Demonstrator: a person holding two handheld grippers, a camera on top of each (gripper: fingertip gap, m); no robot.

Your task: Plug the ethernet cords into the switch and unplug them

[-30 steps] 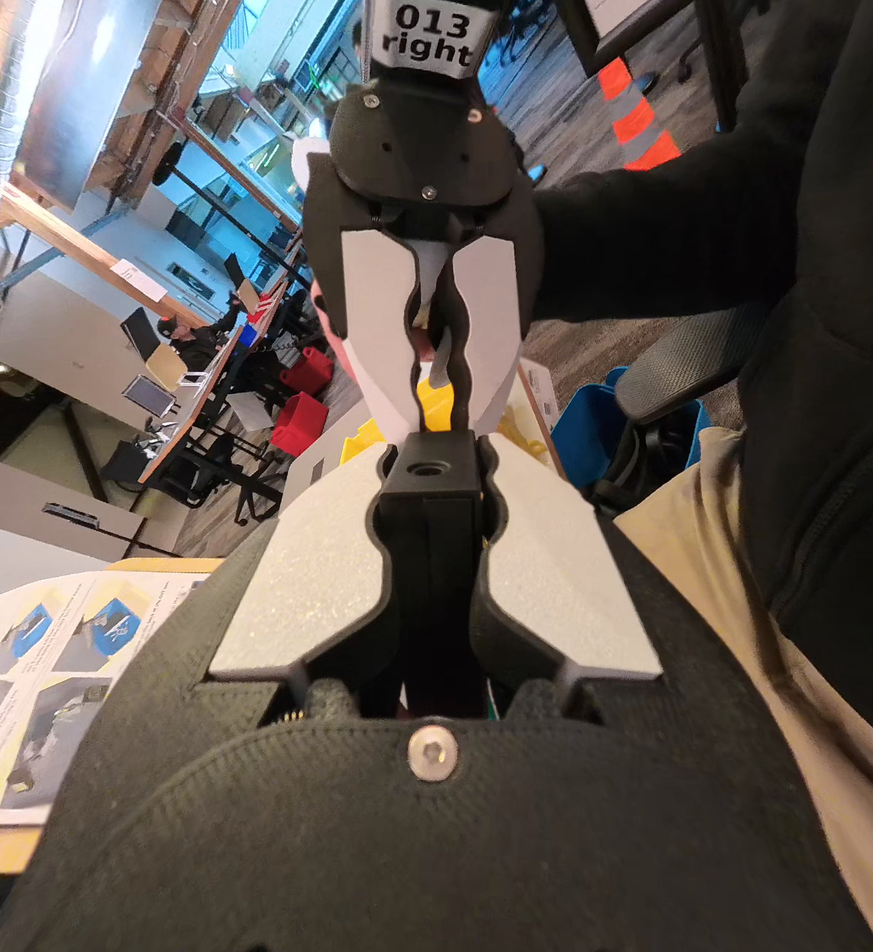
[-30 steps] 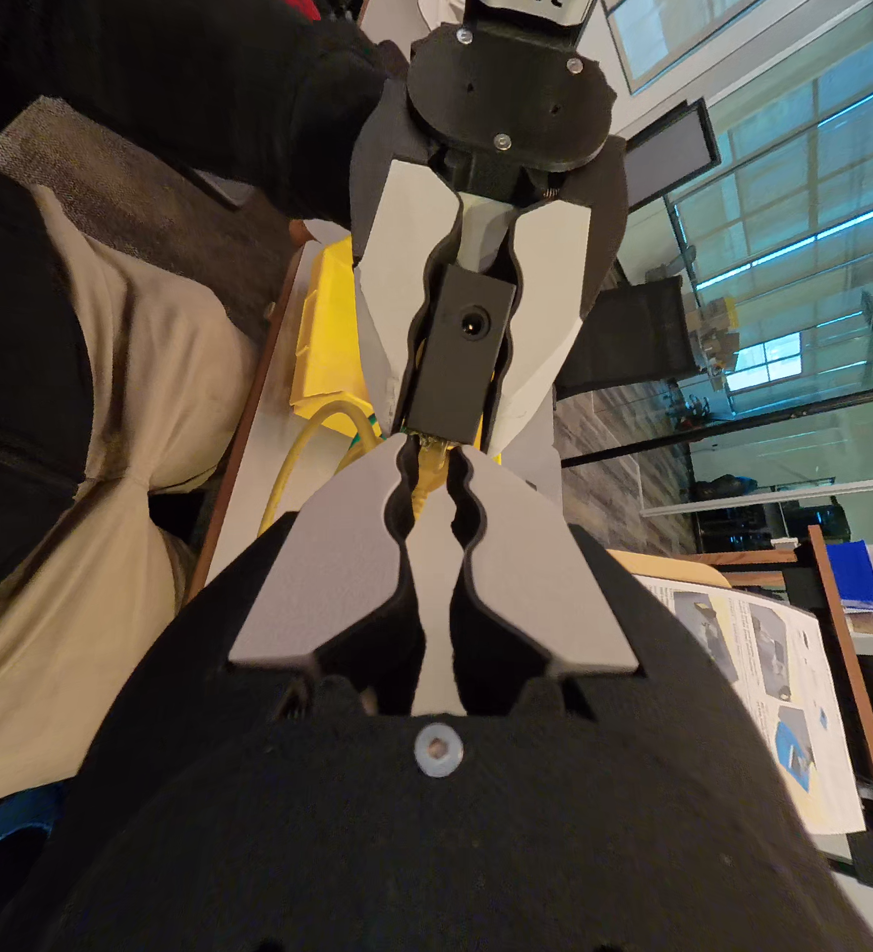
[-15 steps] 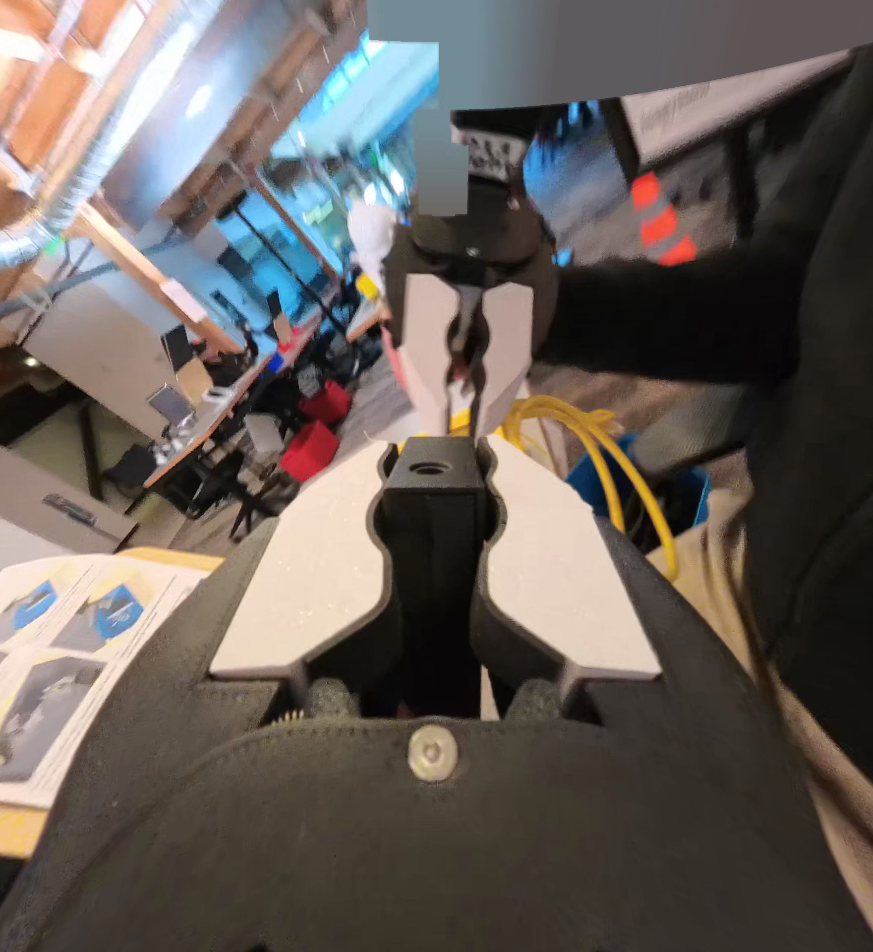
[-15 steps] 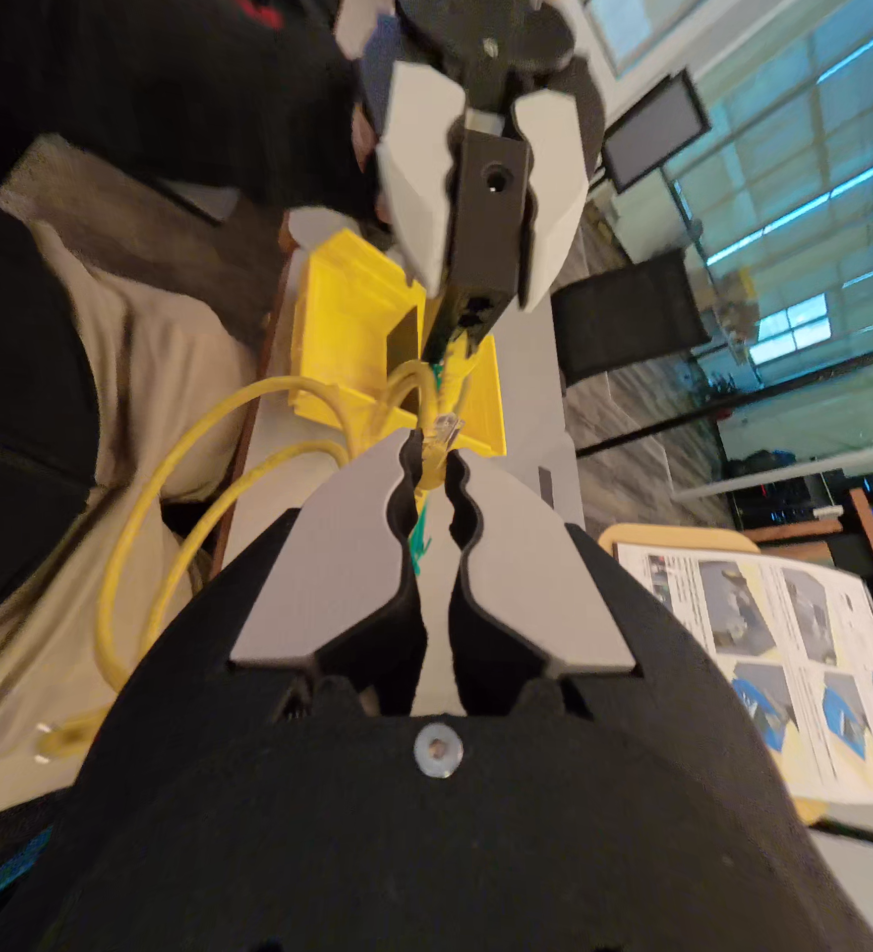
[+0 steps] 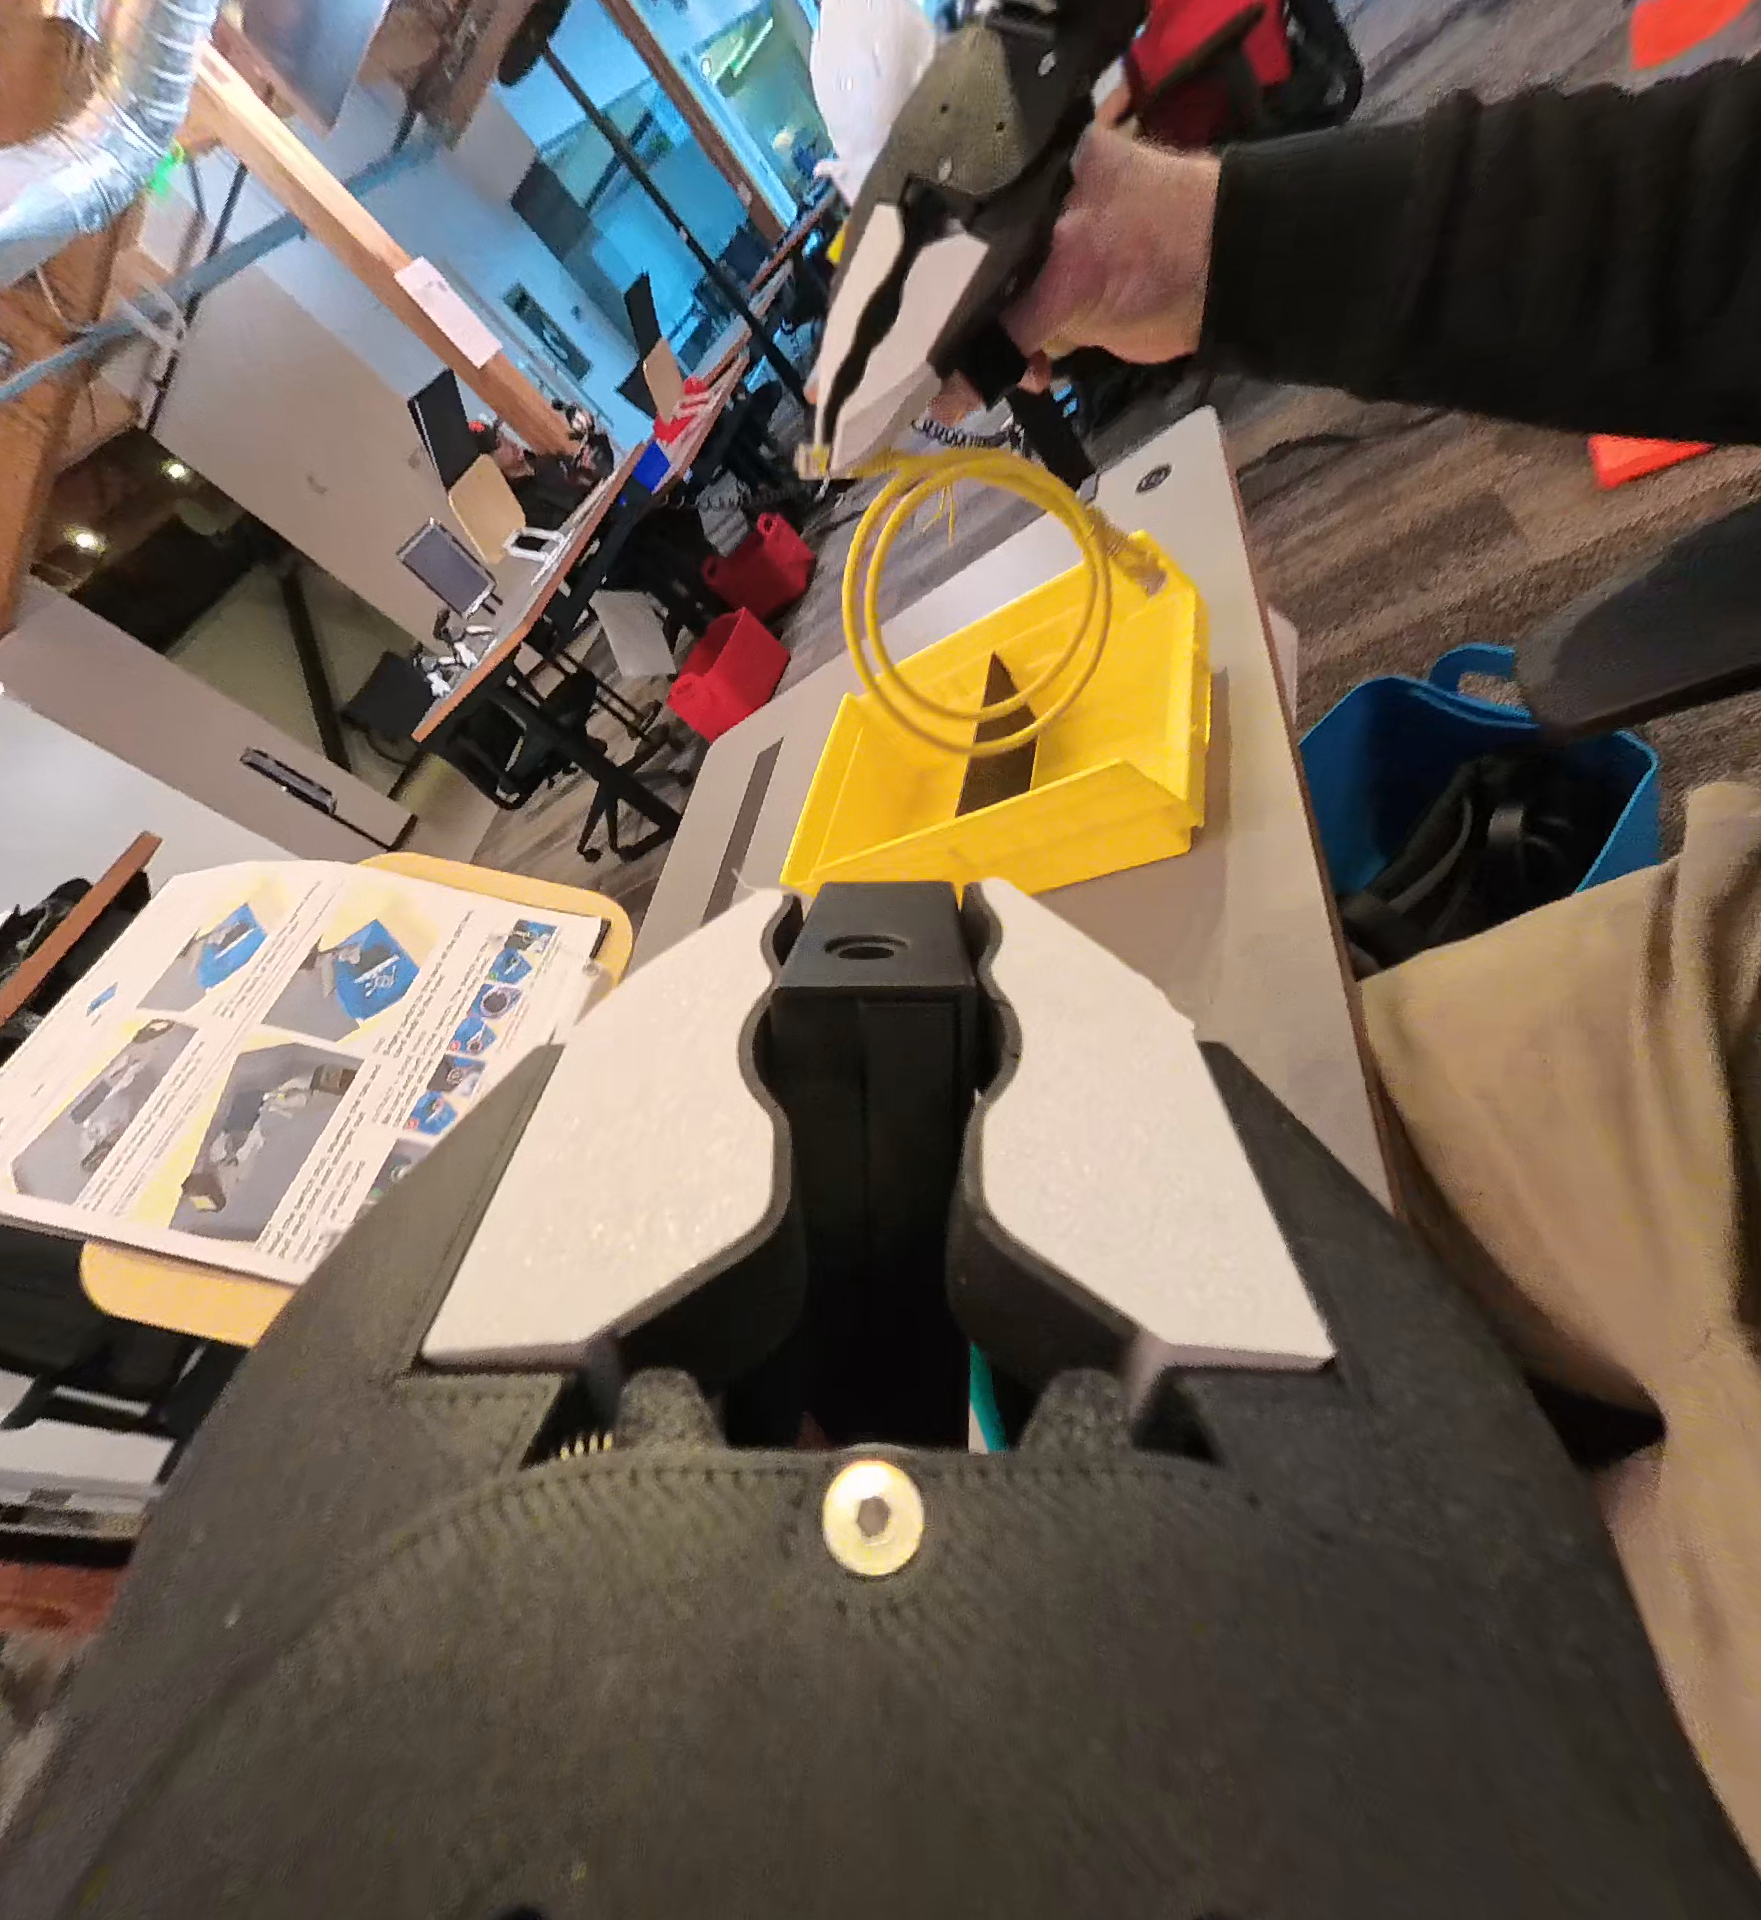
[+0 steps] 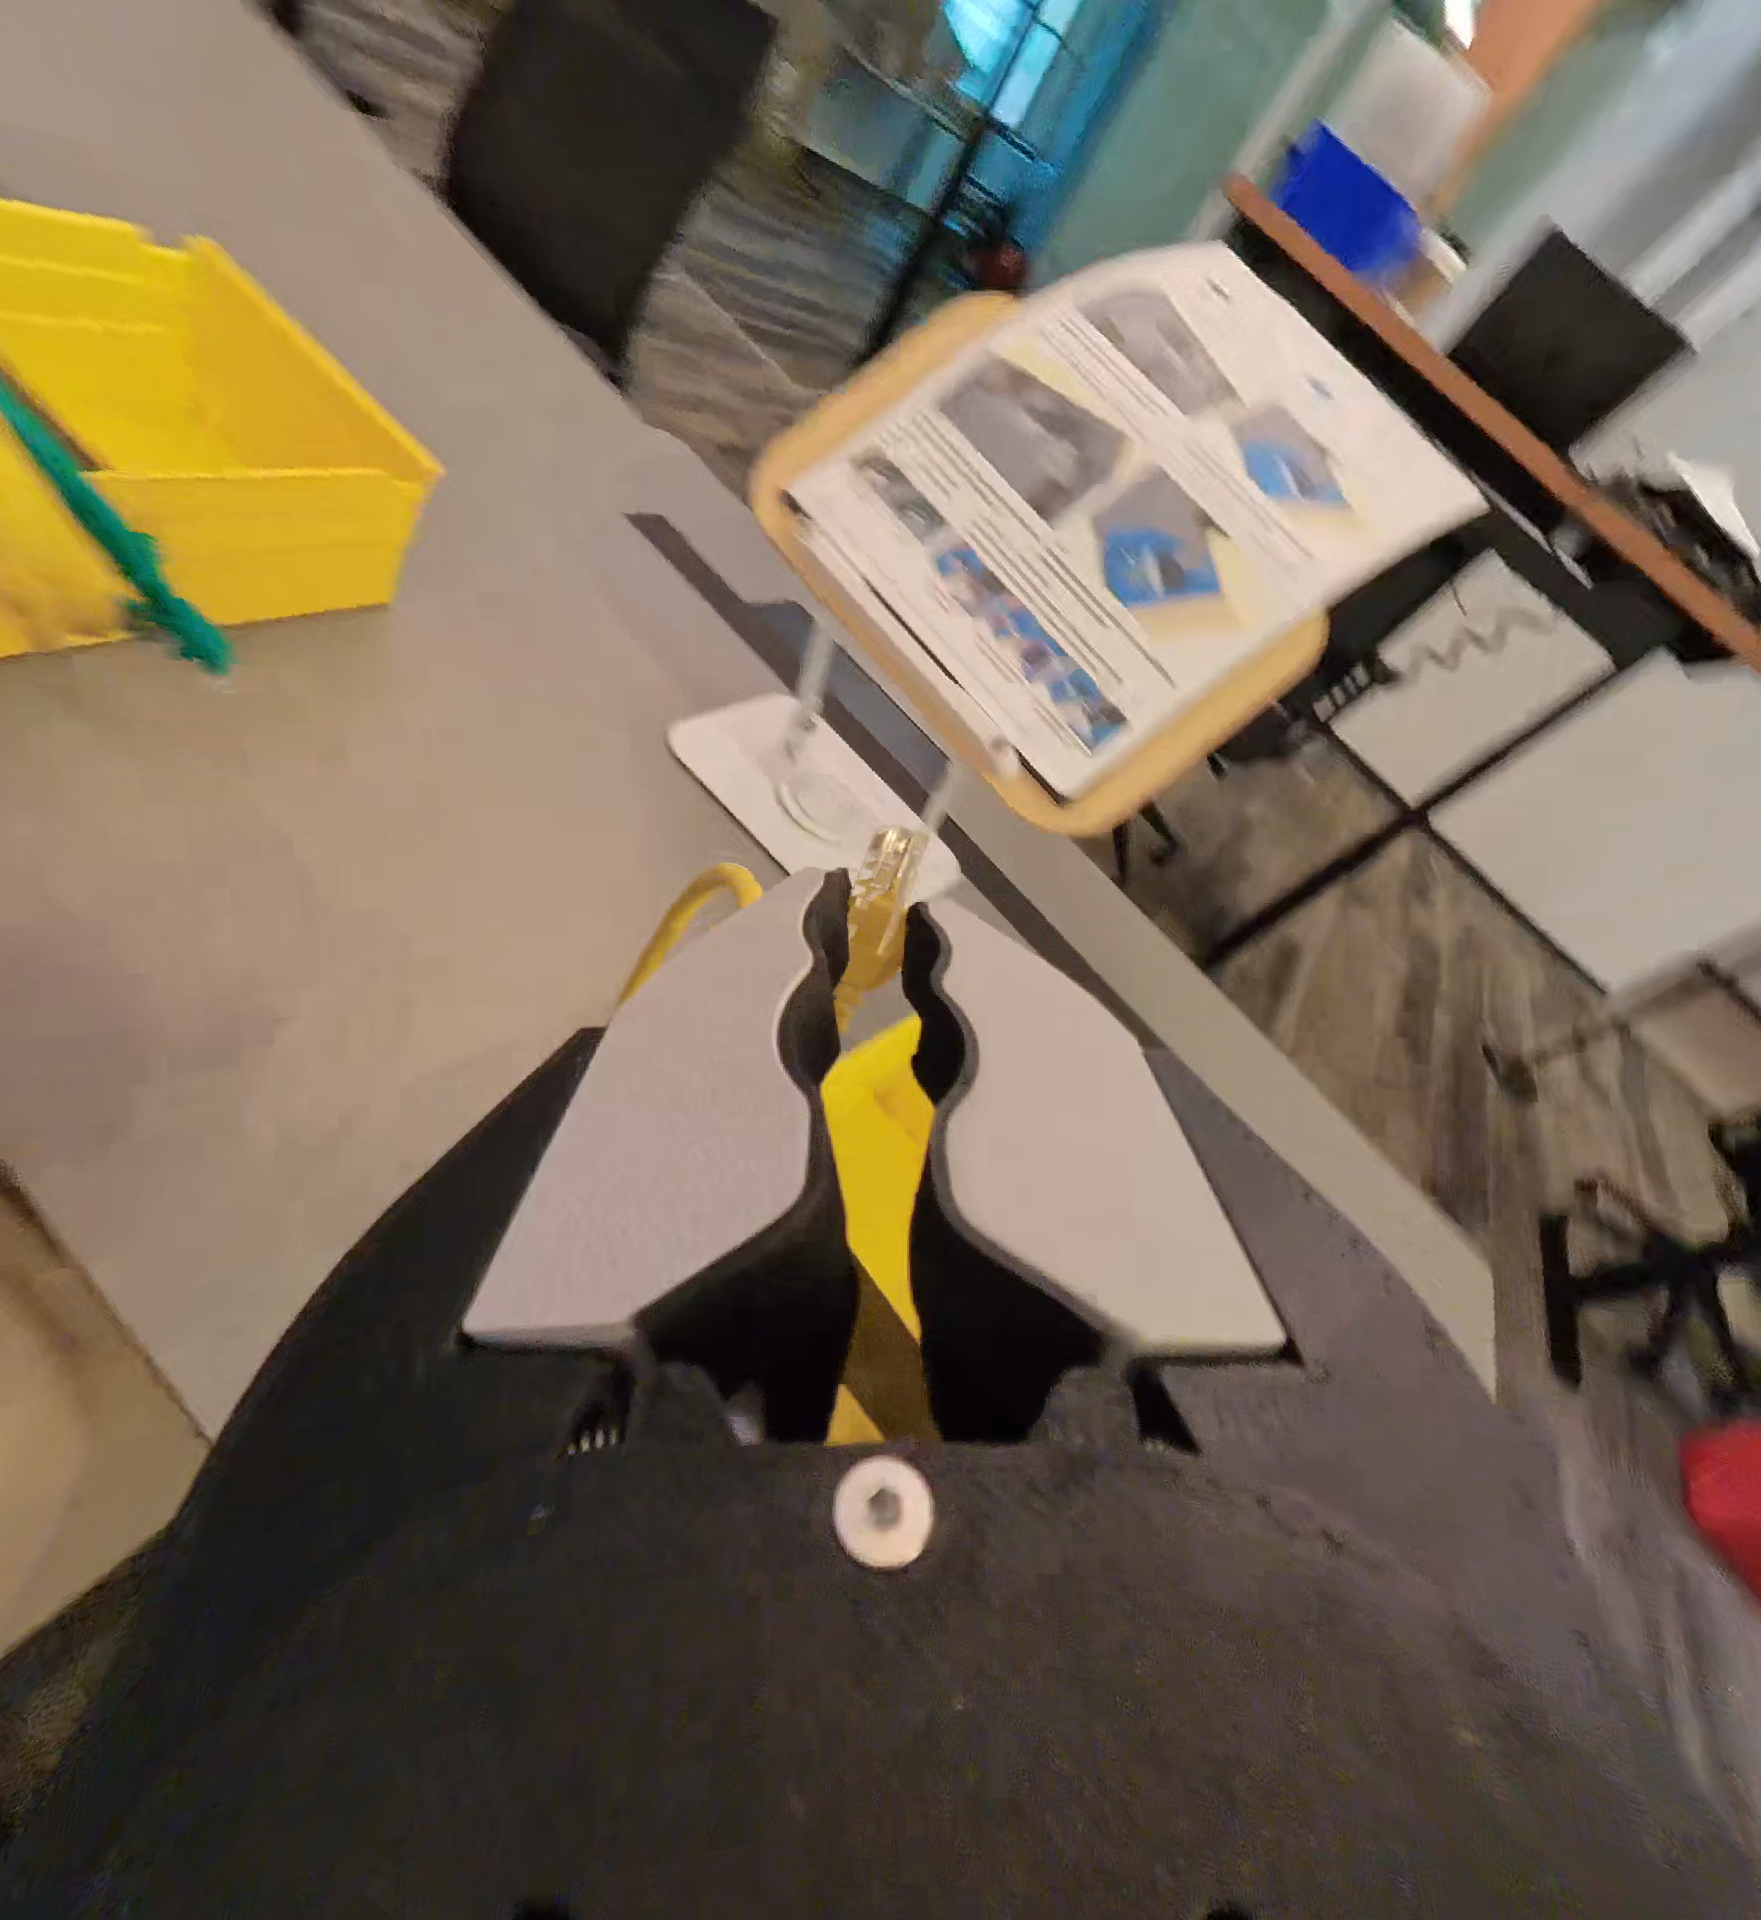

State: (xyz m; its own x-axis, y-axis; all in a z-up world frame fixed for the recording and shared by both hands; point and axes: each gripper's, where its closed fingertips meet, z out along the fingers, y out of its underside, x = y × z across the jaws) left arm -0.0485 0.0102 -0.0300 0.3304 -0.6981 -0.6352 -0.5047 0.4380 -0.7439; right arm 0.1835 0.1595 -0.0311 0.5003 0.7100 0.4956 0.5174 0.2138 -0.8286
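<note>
My left gripper point(image 5: 874, 912) is shut on the black switch point(image 5: 871, 997), held end-on above the grey table point(image 5: 1260, 987). My right gripper point(image 6: 871, 914) is shut on the plug point(image 6: 886, 862) of a yellow ethernet cord point(image 6: 689, 914). In the left wrist view that gripper point(image 5: 834, 436) is held by a hand far from the switch, above the yellow bin point(image 5: 1021, 821). The cord point(image 5: 980, 603) hangs from it in a loop, and its other plug point(image 5: 1130, 556) is free. A green cord point(image 6: 107, 520) crosses the bin point(image 6: 252, 520) in the right wrist view, blurred.
A sheet of printed pictures on a tan stand point(image 6: 1063, 540) is at the table's far side; it also shows in the left wrist view point(image 5: 263, 1049). A blue bin point(image 5: 1458, 769) sits on the floor. The person's lap point(image 5: 1582, 1143) is at the table's near edge.
The right gripper pulled the yellow plug out of the switch and swung away over the yellow bin, the cord trailing in a loop. The left gripper still holds the switch.
</note>
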